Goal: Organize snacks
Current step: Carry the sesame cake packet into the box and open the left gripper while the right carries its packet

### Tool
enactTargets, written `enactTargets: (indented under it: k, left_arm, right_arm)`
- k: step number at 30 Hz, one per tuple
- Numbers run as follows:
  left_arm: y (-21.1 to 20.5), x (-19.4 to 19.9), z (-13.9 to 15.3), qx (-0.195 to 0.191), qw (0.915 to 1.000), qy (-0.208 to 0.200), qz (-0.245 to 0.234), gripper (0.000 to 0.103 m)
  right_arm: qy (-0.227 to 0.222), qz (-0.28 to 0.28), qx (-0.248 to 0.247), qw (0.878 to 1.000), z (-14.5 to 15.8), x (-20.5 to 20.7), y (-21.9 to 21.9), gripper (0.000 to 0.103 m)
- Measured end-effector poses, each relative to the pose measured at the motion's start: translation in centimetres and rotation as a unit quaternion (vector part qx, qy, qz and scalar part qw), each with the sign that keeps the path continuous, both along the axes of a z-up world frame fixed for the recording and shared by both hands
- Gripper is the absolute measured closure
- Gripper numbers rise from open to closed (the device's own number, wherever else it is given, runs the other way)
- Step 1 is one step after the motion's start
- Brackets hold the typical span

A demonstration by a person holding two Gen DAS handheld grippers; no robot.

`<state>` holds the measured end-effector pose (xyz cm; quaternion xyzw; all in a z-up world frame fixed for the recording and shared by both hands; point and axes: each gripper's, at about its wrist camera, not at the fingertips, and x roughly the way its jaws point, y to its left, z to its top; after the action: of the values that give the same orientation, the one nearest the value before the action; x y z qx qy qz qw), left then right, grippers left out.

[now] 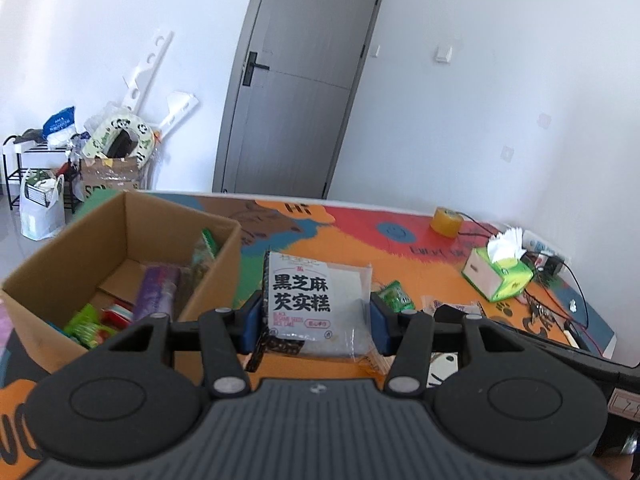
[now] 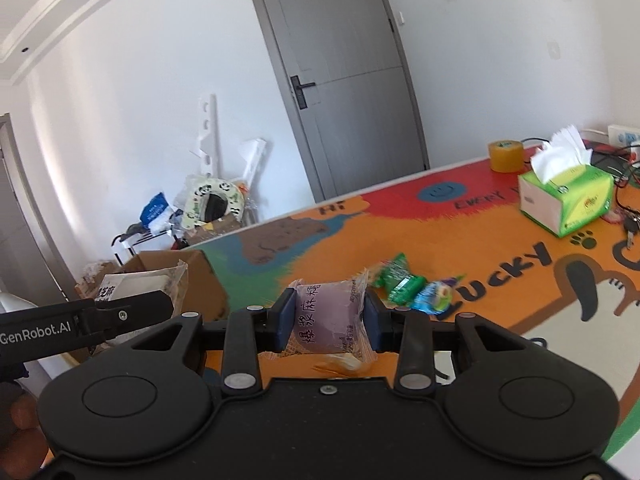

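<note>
Both claws loaded above the table (image 2: 500,248).
Left gripper (image 1: 316,316) clamps white pack (image 1: 316,300) near box (image 1: 120,248); right gripper (image 2: 326,320) clamps purple pack (image 2: 326,316).

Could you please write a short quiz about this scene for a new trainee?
1. True or false: the left gripper holds a white black-sesame cake packet.
2. What does the right gripper hold? A) purple snack packet B) tissue box C) tape roll
3. Where do snacks already lie together?

Key: 1 true; 2 A; 3 in the cardboard box.
</note>
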<state>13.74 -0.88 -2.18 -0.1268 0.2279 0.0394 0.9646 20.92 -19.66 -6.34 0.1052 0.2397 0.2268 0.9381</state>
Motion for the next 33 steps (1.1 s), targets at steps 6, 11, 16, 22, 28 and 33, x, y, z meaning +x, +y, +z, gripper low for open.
enactTargets:
  k: [6, 11, 16, 22, 28, 33]
  left_arm:
    - [1.8, -1.2, 0.9, -0.001, 0.9998, -0.011, 0.015, 0.051]
    - [3.4, -1.9, 1.4, 0.0, 0.9993, -0.016, 0.033, 0.051]
    - [5.3, -2.2, 1.6, -0.003, 0.9985, -0.016, 0.053, 0.051]
    - [7.8, -2.2, 1.8, -0.006, 0.9973, -0.016, 0.071, 0.051]
    - [10.4, -1.6, 1.7, -0.008, 0.9956, -0.011, 0.093, 0.051]
    - [12.5, -0.8, 1.1, -0.015, 0.9943, 0.001, 0.105, 0.051]
  right_arm:
    - [-0.009, 0.014, 0.002, 1.0, 1.0, -0.5, 1.5, 0.067]
    - [-0.006, 0.025, 0.007, 1.0, 1.3, -0.2, 2.9, 0.067]
    - [-0.011, 0.041, 0.013, 0.999, 1.8, -0.1, 4.6, 0.067]
    - [-0.015, 0.06, 0.014, 0.998, 2.5, 0.2, 6.9, 0.067]
    - [-0.02, 0.078, 0.012, 0.997, 3.1, 0.8, 9.1, 0.066]
    - [-0.019, 0.097, 0.005, 0.995, 3.4, 1.2, 11.5, 0.067]
